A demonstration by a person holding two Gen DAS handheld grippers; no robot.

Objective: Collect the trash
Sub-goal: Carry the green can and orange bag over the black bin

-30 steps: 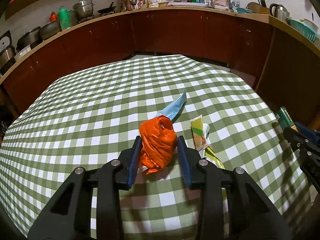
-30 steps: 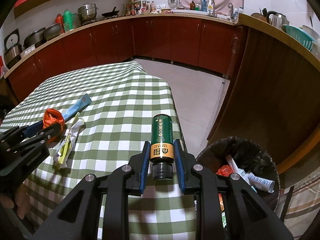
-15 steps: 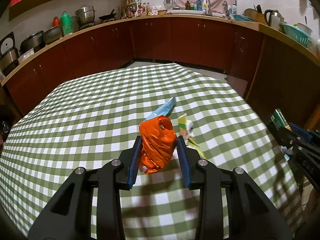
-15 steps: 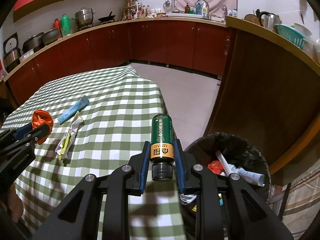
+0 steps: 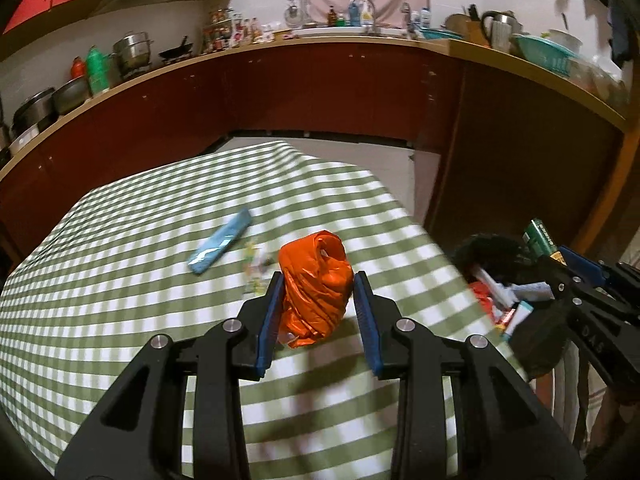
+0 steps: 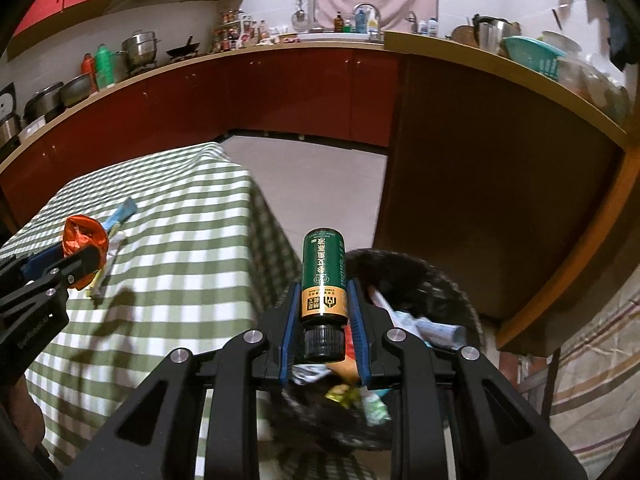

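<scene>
My left gripper (image 5: 318,280) is shut on a crumpled orange plastic bag (image 5: 316,286) and holds it above the green checked tablecloth (image 5: 120,280). My right gripper (image 6: 323,292) is shut on a green bottle with a gold label and black cap (image 6: 323,280), held over the black-lined trash bin (image 6: 420,280), which holds several wrappers. The bin (image 5: 492,256) shows at the right of the left wrist view, with the right gripper (image 5: 560,264) above it. A blue wrapper (image 5: 220,246) and a crumpled yellow-white wrapper (image 5: 254,268) lie on the table.
Red kitchen cabinets under a wooden counter (image 5: 320,80) with pots and bottles curve round the back. A brown cabinet side (image 6: 500,200) stands just behind the bin. Bare tiled floor (image 6: 320,184) lies between the table and the cabinets.
Both grippers have moved right with their loads. The bottle has gone from above the table's edge to above the bin. The orange bag is lifted higher and nearer the table's right edge.
</scene>
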